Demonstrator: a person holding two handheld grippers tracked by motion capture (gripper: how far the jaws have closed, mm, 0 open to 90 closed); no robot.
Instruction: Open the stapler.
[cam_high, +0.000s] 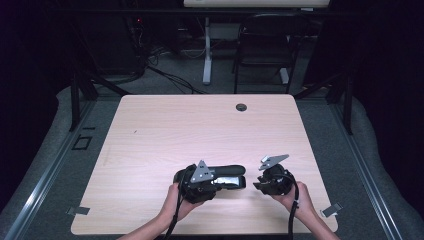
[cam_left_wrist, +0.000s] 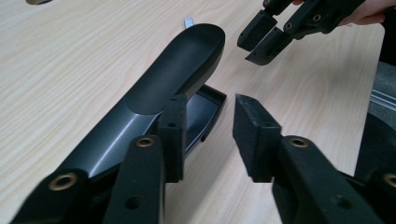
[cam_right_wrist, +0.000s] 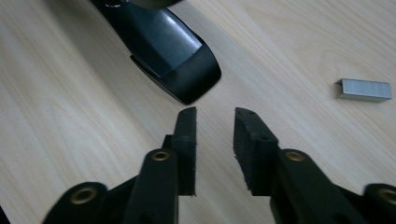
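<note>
High cam looks fwd/down over whole table (cam_high: 150, 130) from person's side. Both gripper cams sit low, close-up along own jaws, facing each other; both share the black stapler (cam_left_wrist: 177, 70) w/ the high view.

Pale wooden table (cam_high: 165, 130), black stapler (cam_high: 226, 176) and, seemingly, staple strip (cam_right_wrist: 364, 89).
</note>
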